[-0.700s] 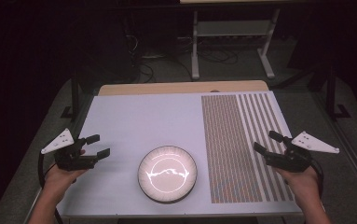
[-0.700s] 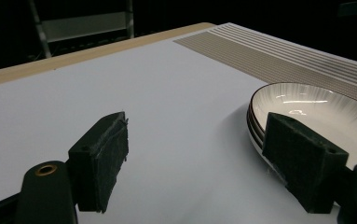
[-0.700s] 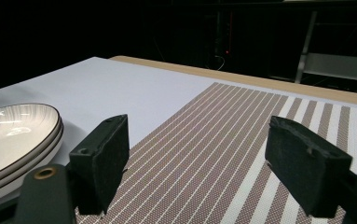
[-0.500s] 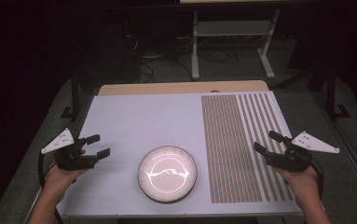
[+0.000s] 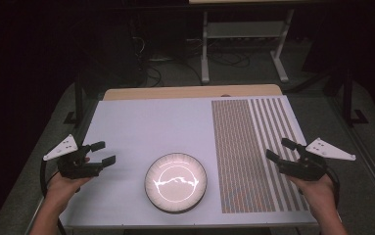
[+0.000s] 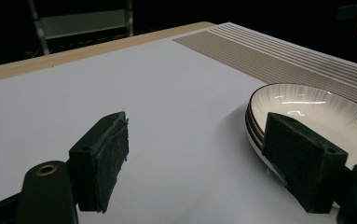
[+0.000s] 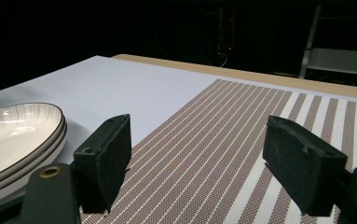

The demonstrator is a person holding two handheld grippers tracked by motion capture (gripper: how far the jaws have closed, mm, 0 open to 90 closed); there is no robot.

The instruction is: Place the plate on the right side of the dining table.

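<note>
Two or more shallow white plates (image 5: pixel 175 182) sit stacked near the front edge of the table, roughly midway across it, on the plain pale part of the mat (image 5: pixel 146 127). The left gripper view shows the stack (image 6: pixel 316 112) with dark rim lines one above another and fine ribbing running in toward a glossy middle that throws back the light; the right gripper view shows the same stacked rims (image 7: pixel 17 135) from the other side. How many plates make up the stack cannot be told exactly.

Just to the right of the plates begins the striped part of the mat (image 5: pixel 253 152), brown lines packed close at first and then wider apart toward the right edge. Beyond the mat a strip of bare wooden tabletop (image 5: pixel 190 92) shows along the far side.

To the left of the plates, apart from them, the left gripper (image 5: pixel 101 152) is held in the person's left hand (image 5: pixel 65 185) over the plain mat, its jaws spread wide with nothing between them; in its own view the pads (image 6: pixel 102 163) frame bare mat, and the right-hand pad overlaps the near rim of the stack. To the right, over the striped section near the table's right edge, the right gripper (image 5: pixel 282 149) is held in the right hand (image 5: pixel 317 188), jaws likewise spread and empty, pointing toward the middle of the table. Each gripper carries a grey three-cornered plate on its outer side.

Behind the table, a pale metal frame (image 5: pixel 244 36) and loose cables lie on the dark floor.
</note>
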